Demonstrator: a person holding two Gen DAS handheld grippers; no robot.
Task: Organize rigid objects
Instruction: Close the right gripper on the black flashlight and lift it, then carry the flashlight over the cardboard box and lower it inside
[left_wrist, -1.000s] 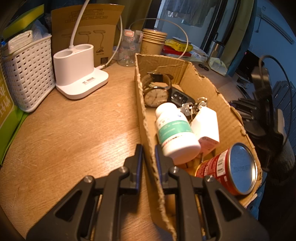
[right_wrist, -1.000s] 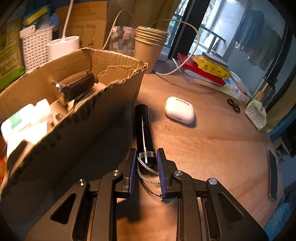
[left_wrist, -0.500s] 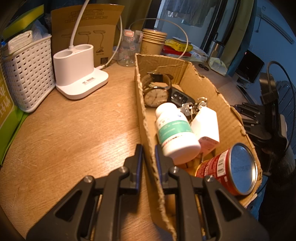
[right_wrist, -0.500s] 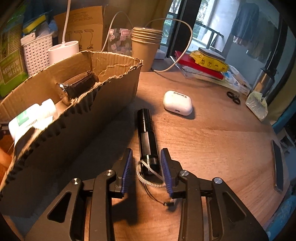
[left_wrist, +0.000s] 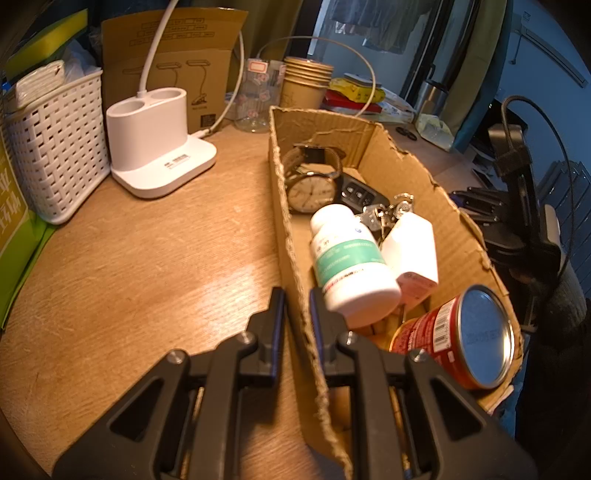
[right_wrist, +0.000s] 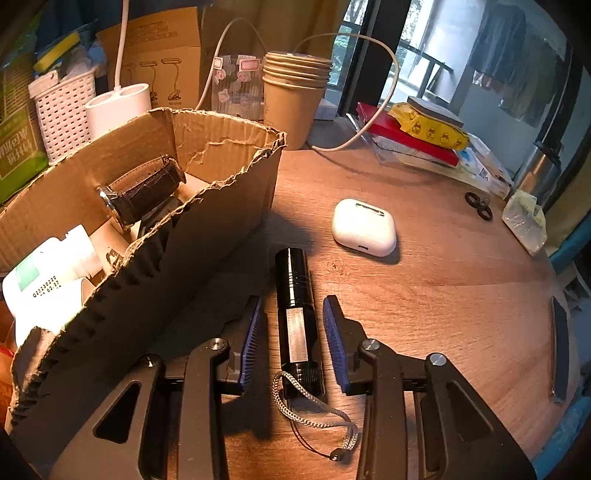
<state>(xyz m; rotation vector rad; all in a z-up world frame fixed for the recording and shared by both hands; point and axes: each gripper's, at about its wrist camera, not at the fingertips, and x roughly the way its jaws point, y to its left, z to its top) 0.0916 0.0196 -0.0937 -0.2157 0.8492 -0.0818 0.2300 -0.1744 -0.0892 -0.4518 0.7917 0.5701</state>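
left gripper (left_wrist: 297, 306) is clamping the cardboard box (left_wrist: 413, 173) wall, steadying it. right gripper (right_wrist: 291, 334) fingers are straddling the flashlight (right_wrist: 297, 314) on the worktop (right_wrist: 443, 295) beside the box, not gripping. next: clench on the barrel, lift over the wall.

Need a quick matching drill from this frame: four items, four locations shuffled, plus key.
Items
1. black cylindrical flashlight
2. white rounded earbud case
3. red tin can with silver lid
4. stack of brown paper cups

Places
A. lying inside the torn cardboard box
B. on the table between the right gripper pads, untouched
C. standing beyond the box's far end
D. alone on the table past the flashlight

Pairs: 1-B, 2-D, 3-A, 4-C
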